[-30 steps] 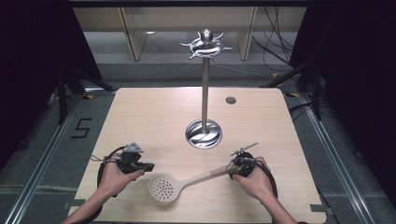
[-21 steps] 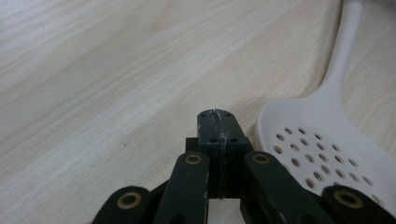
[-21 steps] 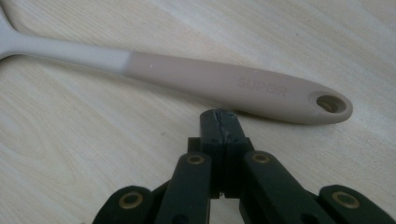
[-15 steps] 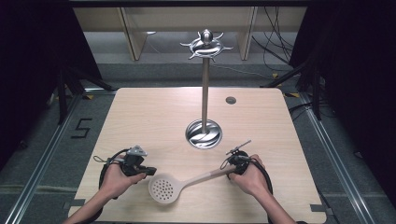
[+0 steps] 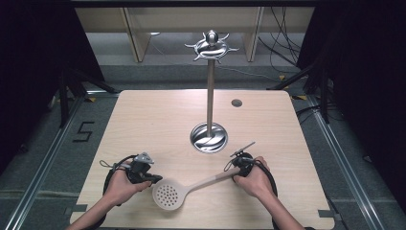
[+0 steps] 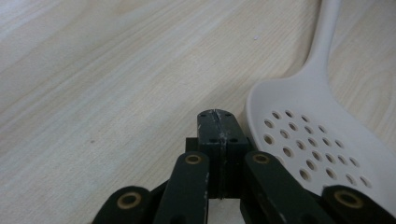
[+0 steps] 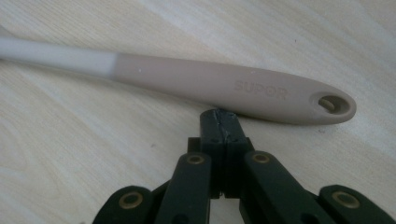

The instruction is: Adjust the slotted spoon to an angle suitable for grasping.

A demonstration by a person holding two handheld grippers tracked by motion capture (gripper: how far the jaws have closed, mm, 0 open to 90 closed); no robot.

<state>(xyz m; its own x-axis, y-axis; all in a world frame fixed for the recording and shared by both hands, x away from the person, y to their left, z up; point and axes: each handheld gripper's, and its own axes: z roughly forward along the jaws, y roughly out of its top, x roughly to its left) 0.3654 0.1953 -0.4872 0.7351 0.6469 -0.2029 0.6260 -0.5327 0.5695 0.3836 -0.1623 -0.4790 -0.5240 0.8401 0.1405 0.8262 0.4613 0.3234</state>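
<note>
Pale wood tabletop (image 5: 143,120) stands in a dark room, a chrome stand (image 5: 209,96) rising from its far middle. In the high view a skimmer (image 5: 168,195) lies between the two hands, its holed bowl just right of the left hand-held gripper (image 5: 152,178) and its handle end touching or just beside the right hand-held gripper (image 5: 234,168). A "5" is marked on the floor (image 5: 82,131) at left.

In the left gripper view, the left hand-held gripper (image 6: 217,122) has its jaws pressed together on nothing; the skimmer (image 6: 303,144) bowl sits just right of the tips.

In the right gripper view, the right hand-held gripper (image 7: 220,122) is likewise closed and empty, tips right at the handle (image 7: 210,84), which reads "SUPOR" near its hanging hole. To pick it up well, I judge the jaws should first spread, then straddle the thick handle squarely, short of the hole.
</note>
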